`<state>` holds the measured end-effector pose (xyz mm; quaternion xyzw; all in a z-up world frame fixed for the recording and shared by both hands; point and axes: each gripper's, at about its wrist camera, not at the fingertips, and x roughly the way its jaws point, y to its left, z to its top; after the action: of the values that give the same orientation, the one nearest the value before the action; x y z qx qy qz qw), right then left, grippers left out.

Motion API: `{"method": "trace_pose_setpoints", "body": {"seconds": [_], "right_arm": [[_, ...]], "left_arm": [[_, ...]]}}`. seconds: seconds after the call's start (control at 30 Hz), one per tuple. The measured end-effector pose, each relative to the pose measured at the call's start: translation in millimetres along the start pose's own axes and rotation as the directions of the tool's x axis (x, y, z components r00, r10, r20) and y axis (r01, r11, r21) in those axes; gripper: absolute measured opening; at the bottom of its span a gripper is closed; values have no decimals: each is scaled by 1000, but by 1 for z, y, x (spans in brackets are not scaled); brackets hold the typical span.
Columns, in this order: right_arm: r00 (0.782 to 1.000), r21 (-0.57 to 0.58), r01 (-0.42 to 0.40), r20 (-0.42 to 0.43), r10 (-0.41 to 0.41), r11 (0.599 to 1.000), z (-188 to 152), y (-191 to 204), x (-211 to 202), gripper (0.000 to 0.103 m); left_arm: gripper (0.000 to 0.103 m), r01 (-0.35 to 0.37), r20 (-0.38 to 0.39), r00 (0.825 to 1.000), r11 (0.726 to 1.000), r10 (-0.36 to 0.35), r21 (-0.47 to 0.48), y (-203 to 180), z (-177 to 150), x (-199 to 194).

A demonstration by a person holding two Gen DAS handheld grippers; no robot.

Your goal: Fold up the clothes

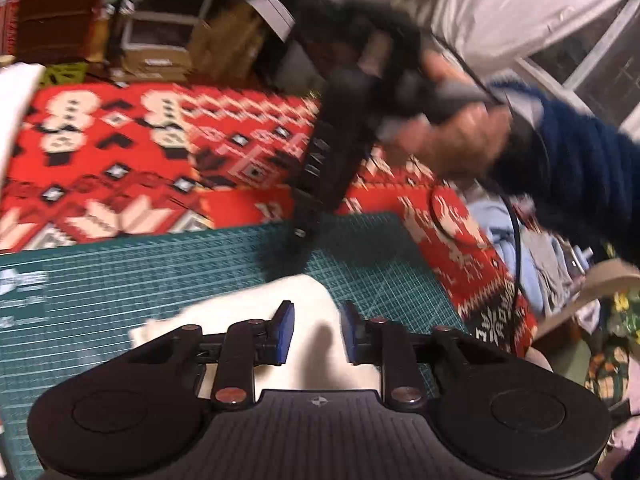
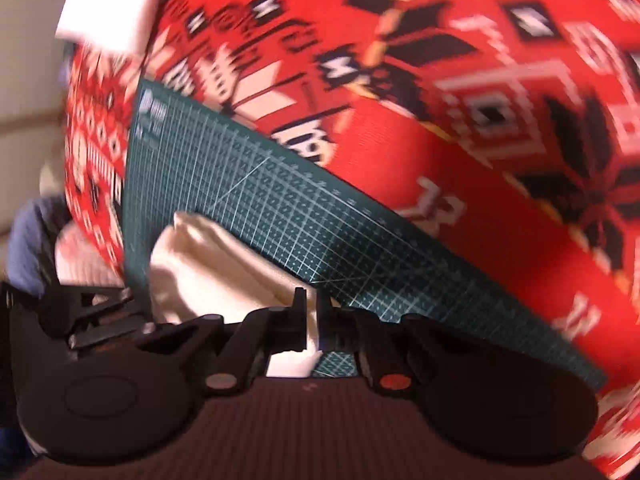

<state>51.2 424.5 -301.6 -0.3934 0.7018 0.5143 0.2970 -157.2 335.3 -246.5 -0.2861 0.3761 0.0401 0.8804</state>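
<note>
A red patterned cloth (image 1: 132,152) covers the worktop, with a green mat (image 1: 160,272) laid on it near the front edge. Boxes and shelves crowd the room behind; a window stands at right. A cream garment (image 1: 312,320) lies bunched on the mat. The left gripper (image 1: 317,330) hovers over it, jaws apart and empty. The right gripper (image 2: 311,322), nearly closed, pinches a fold of the garment (image 2: 224,268). Most of the mat lies bare.
</note>
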Motion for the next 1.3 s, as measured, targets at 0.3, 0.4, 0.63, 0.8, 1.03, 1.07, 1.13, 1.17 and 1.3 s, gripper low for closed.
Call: {"method": "trace_pose_setpoints", "body": {"seconds": [0.3, 0.4, 0.63, 0.8, 1.03, 1.07, 1.13, 1.17, 1.3], "right_arm": [[977, -206, 8, -207, -52, 979, 30, 28, 27, 5], [964, -267, 10, -252, -80, 964, 27, 28, 23, 5], [947, -296, 111, -259, -191, 949, 17, 19, 5, 5], [995, -209, 50, -74, -67, 977, -5, 14, -37, 9], [977, -86, 36, 215, -16, 996, -77, 15, -44, 9], [963, -57, 16, 268, 0, 998, -90, 13, -38, 9], [935, 6, -44, 351, 40, 999, -112, 10, -23, 9], [916, 26, -69, 399, 53, 997, -120, 8, -18, 8], [830, 95, -98, 557, 28, 991, -138, 3, -3, 2]], "left_arm": [[17, 93, -46, 995, 996, -92, 16, 15, -1, 19], [7, 99, -37, 994, 995, -99, -14, 25, -5, 20], [3, 121, -5, 993, 990, -121, -70, 36, -7, 18], [5, 113, 46, 993, 988, -109, -105, 39, -7, 8], [5, 75, 98, 993, 981, -59, -178, 51, -11, 3], [5, 64, 107, 993, 980, -45, -188, 52, -10, 3], [5, 45, 123, 992, 978, -19, -206, 53, -9, 3], [5, 36, 124, 992, 978, -10, -204, 53, -10, 4], [5, 6, 127, 992, 981, 19, -194, 53, -10, 7]]}}
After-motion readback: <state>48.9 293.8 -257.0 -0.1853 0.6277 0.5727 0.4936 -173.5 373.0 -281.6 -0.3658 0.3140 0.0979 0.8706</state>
